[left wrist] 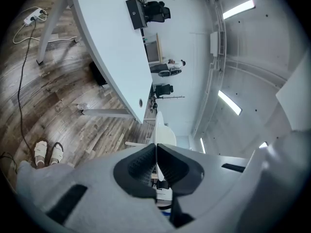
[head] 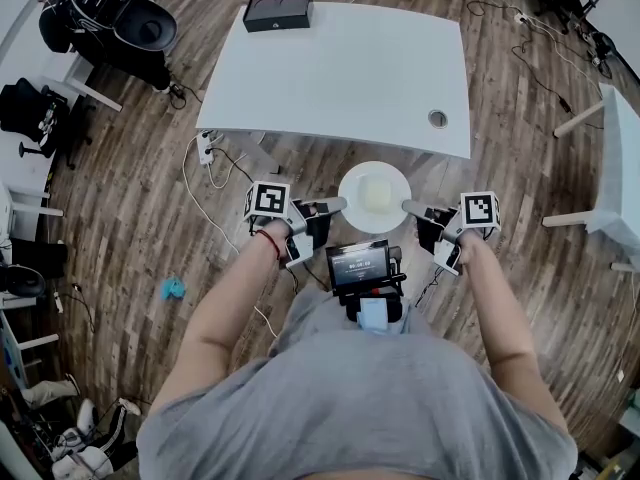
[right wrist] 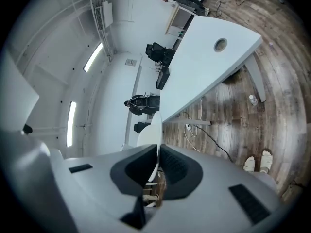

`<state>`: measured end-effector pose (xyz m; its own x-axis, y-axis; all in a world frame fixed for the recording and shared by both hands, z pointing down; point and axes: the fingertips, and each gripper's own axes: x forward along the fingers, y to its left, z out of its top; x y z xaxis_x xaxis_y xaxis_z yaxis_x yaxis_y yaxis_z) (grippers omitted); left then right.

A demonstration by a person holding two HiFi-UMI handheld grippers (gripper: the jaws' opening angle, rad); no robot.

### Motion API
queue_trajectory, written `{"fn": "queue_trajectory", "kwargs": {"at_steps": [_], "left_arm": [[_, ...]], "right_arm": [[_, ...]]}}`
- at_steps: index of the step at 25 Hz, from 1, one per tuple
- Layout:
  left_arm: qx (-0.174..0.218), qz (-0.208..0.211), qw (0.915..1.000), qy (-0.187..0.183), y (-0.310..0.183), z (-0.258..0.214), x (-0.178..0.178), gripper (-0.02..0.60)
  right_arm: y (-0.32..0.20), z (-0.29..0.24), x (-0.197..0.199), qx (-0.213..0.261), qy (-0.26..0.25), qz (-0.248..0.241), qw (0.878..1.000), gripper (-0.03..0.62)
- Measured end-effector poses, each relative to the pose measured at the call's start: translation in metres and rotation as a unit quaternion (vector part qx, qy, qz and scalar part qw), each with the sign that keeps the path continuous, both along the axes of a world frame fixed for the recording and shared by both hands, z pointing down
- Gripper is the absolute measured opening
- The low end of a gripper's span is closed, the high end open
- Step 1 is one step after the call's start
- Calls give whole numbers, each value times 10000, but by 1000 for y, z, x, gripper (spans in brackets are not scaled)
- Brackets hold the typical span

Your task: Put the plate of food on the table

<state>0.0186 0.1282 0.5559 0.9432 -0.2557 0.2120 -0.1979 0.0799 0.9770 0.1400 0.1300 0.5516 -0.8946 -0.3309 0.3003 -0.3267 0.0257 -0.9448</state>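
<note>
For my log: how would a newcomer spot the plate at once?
Start at the big white table; just short of its near edge, a round white plate is clamped by its rim between the left hand-held gripper and the right hand-held gripper. It alone carries a pale square of food.

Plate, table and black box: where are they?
plate (head: 373, 169): head view, its far rim.
table (head: 350, 68): head view, bare middle of its top.
black box (head: 279, 11): head view, middle of its top.

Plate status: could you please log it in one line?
plate airborne before table | left gripper shut on plate | right gripper shut on plate
</note>
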Motion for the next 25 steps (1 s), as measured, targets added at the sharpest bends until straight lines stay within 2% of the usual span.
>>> {"fn": "queue_trajectory", "kwargs": {"at_steps": [25], "left_arm": [[106, -31, 9999, -8, -2, -4, 0, 26]], "right_arm": [[0, 2, 1, -91, -59, 36, 9999, 43]]}}
